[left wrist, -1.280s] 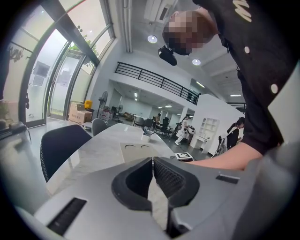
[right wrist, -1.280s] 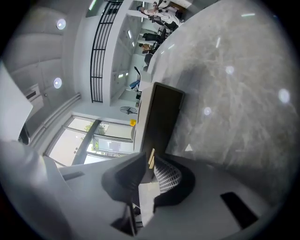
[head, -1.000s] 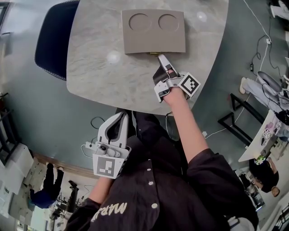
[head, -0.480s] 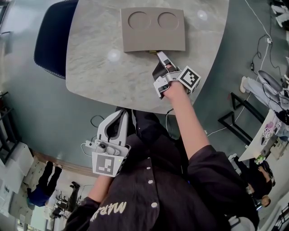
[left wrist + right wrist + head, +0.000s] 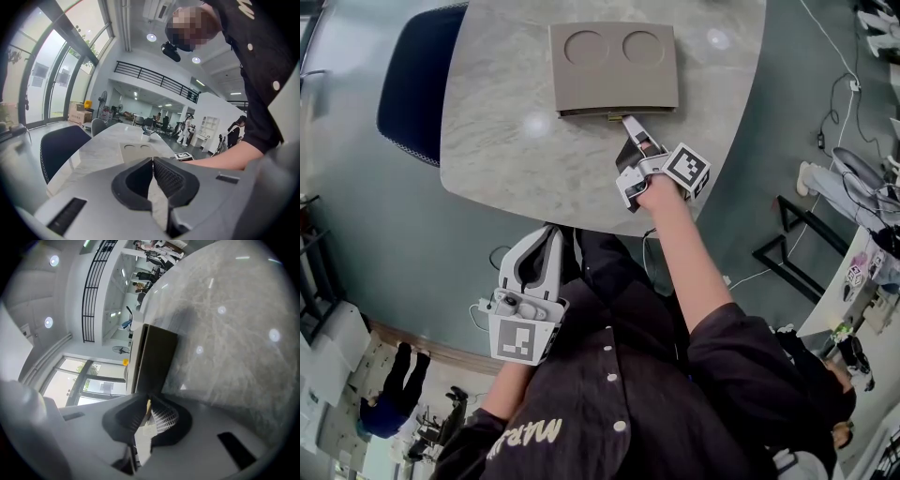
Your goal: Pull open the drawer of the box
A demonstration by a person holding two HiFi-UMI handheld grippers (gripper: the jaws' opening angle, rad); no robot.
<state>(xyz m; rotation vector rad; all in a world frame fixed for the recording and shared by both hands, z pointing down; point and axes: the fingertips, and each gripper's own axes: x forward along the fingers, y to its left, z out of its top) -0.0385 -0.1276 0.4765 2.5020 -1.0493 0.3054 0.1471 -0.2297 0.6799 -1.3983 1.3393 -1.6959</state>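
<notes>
Right gripper view: right gripper (image 5: 146, 408) fingers tight on the drawer pull (image 5: 148, 404) (left gripper (image 5: 153, 165) fingers together, empty)

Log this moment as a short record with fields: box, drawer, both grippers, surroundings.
box: tan and flat, two round recesses on top, on the far part of the table
drawer: dark front, looks flush with the box, no clear gap
pull tab: small, yellowish, at the box's near edge
right gripper: shut on the pull tab
left gripper: shut, empty, off the table, by the person
table: pale marble top
chair: dark blue, at the table's left
</notes>
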